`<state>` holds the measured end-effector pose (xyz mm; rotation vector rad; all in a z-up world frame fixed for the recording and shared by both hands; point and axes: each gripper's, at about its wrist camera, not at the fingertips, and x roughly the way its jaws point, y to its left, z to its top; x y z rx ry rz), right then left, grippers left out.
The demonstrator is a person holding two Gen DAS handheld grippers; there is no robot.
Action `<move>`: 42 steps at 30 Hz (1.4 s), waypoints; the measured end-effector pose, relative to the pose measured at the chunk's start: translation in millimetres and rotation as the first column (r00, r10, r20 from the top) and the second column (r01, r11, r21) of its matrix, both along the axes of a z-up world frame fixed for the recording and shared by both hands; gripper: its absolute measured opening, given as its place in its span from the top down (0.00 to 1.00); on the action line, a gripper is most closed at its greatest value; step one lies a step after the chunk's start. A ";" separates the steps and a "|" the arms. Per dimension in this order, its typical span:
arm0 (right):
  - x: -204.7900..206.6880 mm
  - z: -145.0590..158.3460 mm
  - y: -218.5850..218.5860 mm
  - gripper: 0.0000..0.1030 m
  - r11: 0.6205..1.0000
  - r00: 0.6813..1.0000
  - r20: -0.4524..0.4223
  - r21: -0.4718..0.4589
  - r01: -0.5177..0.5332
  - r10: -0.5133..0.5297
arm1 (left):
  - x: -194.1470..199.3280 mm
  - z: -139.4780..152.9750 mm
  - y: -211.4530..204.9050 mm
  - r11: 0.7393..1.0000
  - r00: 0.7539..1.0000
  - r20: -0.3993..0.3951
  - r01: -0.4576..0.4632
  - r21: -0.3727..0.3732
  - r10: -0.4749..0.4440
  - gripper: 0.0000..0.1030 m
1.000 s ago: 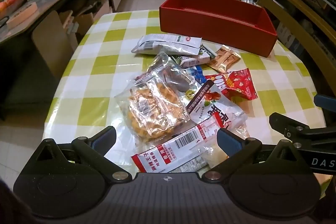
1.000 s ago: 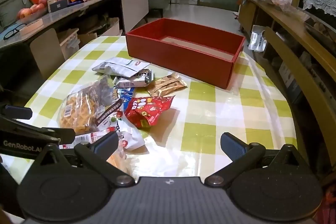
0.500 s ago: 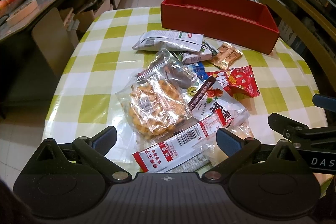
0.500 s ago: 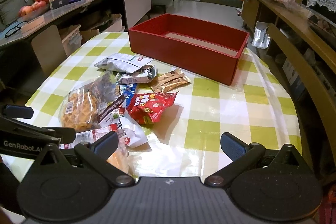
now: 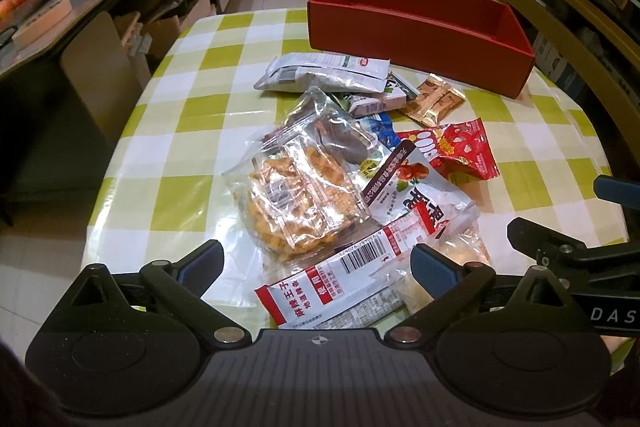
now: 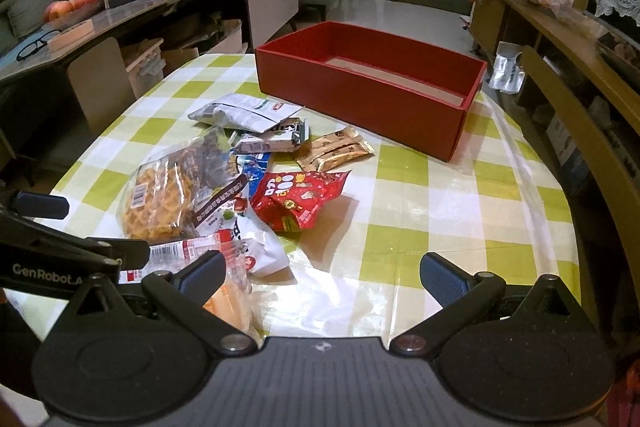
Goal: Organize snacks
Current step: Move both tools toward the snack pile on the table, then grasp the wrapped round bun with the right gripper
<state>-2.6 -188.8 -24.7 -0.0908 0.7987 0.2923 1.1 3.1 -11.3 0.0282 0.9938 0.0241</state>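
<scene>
— What are we seeing on the table (image 5: 192,115)?

— We are looking at a heap of snacks lying on the checked cloth: a clear waffle bag (image 5: 296,195) is sitting at the left of the heap, a barcode pack (image 5: 340,279) is lying nearest us, and a red pouch (image 6: 300,201) is resting on the right edge. A silver bag (image 5: 324,73) and a gold bar (image 6: 334,149) are lying at the far side, near the red box (image 6: 372,95).

— Is anything sitting in the box?

— We are seeing only part of its floor, so perhaps not.

— And the tongs?

— We are holding both spread wide, gripping nothing. The left gripper (image 5: 316,263) is hovering over the barcode pack; the right gripper (image 6: 322,273) is hanging above bare cloth beside the heap.
</scene>
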 end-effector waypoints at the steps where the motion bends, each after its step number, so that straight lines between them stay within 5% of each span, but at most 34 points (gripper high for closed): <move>1: 0.6 -0.5 -0.1 0.00 1.000 1.000 -0.005 0.003 0.001 0.000 | 0.0 -0.2 0.1 1.000 1.000 -0.001 -0.001 -0.001 0.001 0.02; 42: 10.7 -14.0 19.5 0.00 0.997 0.994 -0.082 -0.031 -0.073 0.070 | -1.3 -12.0 13.0 0.999 0.998 -0.058 -0.023 0.033 0.025 0.02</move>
